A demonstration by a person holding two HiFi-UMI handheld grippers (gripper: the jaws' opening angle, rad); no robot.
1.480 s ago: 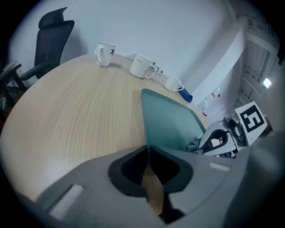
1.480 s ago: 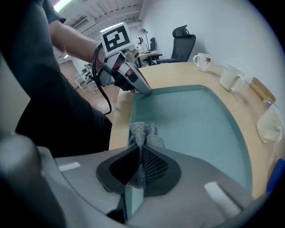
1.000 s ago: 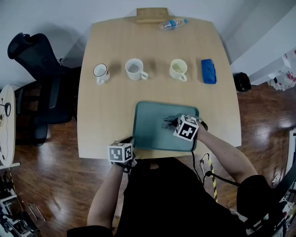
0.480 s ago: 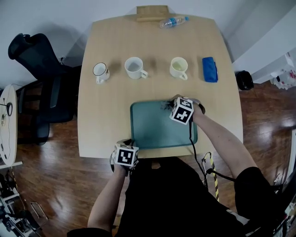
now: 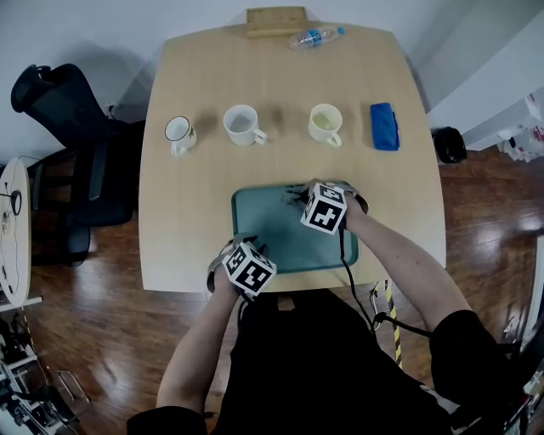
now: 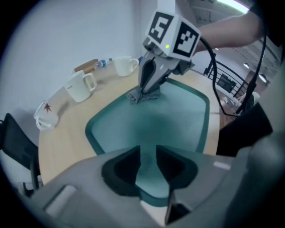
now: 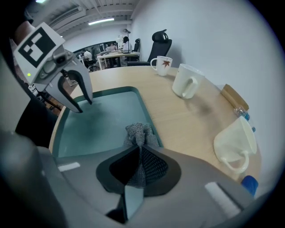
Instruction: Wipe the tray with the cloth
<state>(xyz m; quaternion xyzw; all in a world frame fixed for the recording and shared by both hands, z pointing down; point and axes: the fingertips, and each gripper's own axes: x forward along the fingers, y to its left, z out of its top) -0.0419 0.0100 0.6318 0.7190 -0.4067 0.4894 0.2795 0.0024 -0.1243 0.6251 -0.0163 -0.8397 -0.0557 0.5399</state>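
Note:
The teal tray (image 5: 280, 234) lies near the table's front edge. My right gripper (image 5: 304, 197) is shut on a bunched dark grey cloth (image 5: 294, 194), which it presses onto the tray's floor by the far rim; the cloth (image 7: 139, 133) shows between its jaws. My left gripper (image 5: 242, 251) hangs over the tray's near left corner. Its jaws have just been opening and now stand open, with only the tray (image 6: 156, 120) seen through the gap. In the right gripper view the left gripper (image 7: 84, 106) has its fingers spread above the tray (image 7: 102, 116).
Three mugs stand in a row behind the tray: a leaf-print one (image 5: 180, 132), a white one (image 5: 240, 125) and a cream one (image 5: 325, 124). A blue folded cloth (image 5: 384, 127) lies to their right. A water bottle (image 5: 314, 37) and wooden block (image 5: 275, 19) sit at the far edge. An office chair (image 5: 59, 102) stands left.
The left gripper has let go of the tray's near left rim, rolled and shifted right. The right gripper has dragged the cloth from the tray's right middle to its far rim and leftward.

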